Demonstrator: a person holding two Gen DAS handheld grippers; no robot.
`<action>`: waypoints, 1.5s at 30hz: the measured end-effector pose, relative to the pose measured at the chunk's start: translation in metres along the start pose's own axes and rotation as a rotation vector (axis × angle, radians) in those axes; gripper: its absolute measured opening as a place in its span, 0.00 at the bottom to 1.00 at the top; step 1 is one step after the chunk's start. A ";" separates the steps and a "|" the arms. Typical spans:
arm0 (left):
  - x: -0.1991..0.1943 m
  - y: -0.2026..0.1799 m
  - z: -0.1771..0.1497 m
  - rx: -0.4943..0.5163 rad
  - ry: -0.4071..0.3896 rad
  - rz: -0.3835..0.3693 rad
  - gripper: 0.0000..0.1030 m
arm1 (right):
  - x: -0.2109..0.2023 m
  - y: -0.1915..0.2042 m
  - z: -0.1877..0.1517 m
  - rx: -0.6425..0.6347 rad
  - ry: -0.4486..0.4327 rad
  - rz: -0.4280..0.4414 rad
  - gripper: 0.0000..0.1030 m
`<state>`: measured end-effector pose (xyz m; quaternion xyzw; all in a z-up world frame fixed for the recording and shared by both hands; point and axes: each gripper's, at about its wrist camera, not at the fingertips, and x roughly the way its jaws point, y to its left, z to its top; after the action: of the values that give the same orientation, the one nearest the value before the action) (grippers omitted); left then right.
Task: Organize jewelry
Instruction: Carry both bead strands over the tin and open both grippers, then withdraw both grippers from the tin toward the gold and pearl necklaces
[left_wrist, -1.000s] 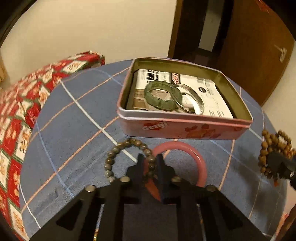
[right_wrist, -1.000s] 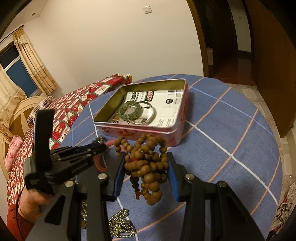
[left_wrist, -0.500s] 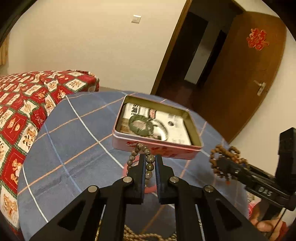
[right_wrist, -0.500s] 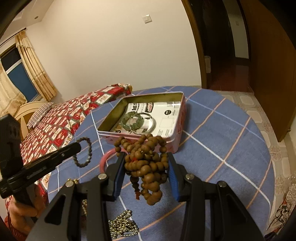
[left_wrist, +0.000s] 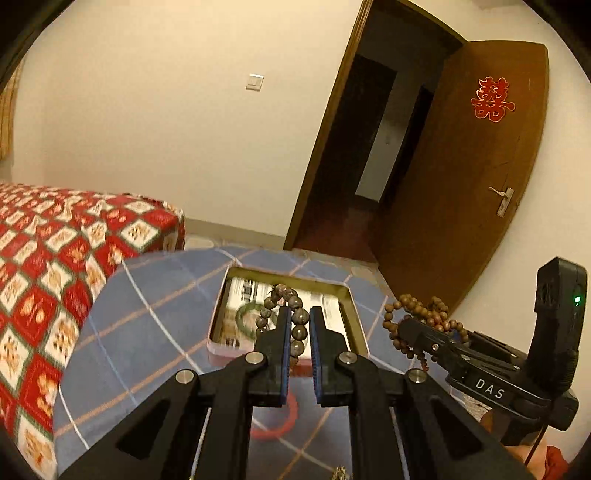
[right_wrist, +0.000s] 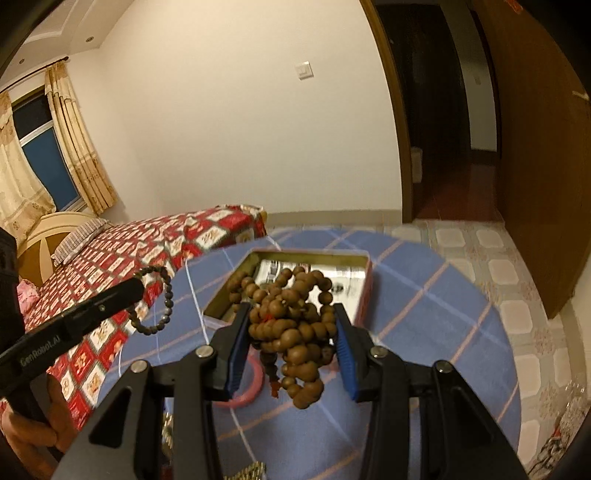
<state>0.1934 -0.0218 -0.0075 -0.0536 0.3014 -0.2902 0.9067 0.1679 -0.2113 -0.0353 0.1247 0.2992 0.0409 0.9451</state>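
Jewelry in both grippers, both held above the table. Left gripper (left_wrist: 297, 325): jaws narrow, pinched on a dark bead bracelet (left_wrist: 291, 314). In the left wrist view the loop stands up past the fingertips toward 12 o'clock, with a few beads trailing down between the pads. From the right wrist view the same bracelet hangs as an open ring off the tip of the left tool at 9 o'clock.

Right gripper (right_wrist: 290, 325): jaws part-way closed, clamped on a bunched brown wooden bead strand (right_wrist: 291, 321). The clump fills the gap between the blue pads (right_wrist: 347, 354); loose loops spill toward 12 o'clock and a tail of larger beads droops toward 6 o'clock.

Beyond the fingertips of both, at 12 o'clock: pink tin box (right_wrist: 364, 291), lid off, printed paper lining the bottom. A green bangle (left_wrist: 245, 314) lies inside it, partly hidden by the left fingers.

Below the jaws, at 6 o'clock: pink bangle (right_wrist: 255, 384) flat on the blue checked tablecloth (right_wrist: 424, 306), just in front of the tin. A heap of gold-coloured chain (right_wrist: 255, 470) at the bottom frame edge, mostly cut off.

Outward: bed with red patterned cover (right_wrist: 155, 243) at 9 to 10 o'clock, touching or just beside the table; cannot tell which. Open brown door (left_wrist: 480, 177) at 2 o'clock. A hand (right_wrist: 33, 424) grips the left tool's handle at 8 o'clock.
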 end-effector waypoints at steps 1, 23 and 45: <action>0.003 0.001 0.002 0.000 -0.003 0.000 0.08 | 0.006 0.000 0.005 -0.005 -0.004 -0.003 0.44; 0.134 0.028 0.009 -0.047 0.137 0.057 0.09 | 0.115 -0.037 0.024 0.034 0.146 -0.057 0.44; 0.148 0.017 -0.009 -0.010 0.261 0.113 0.56 | 0.097 -0.053 0.018 0.072 0.110 -0.058 0.68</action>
<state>0.2924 -0.0895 -0.0957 -0.0030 0.4206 -0.2417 0.8744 0.2578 -0.2516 -0.0886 0.1473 0.3553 0.0098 0.9230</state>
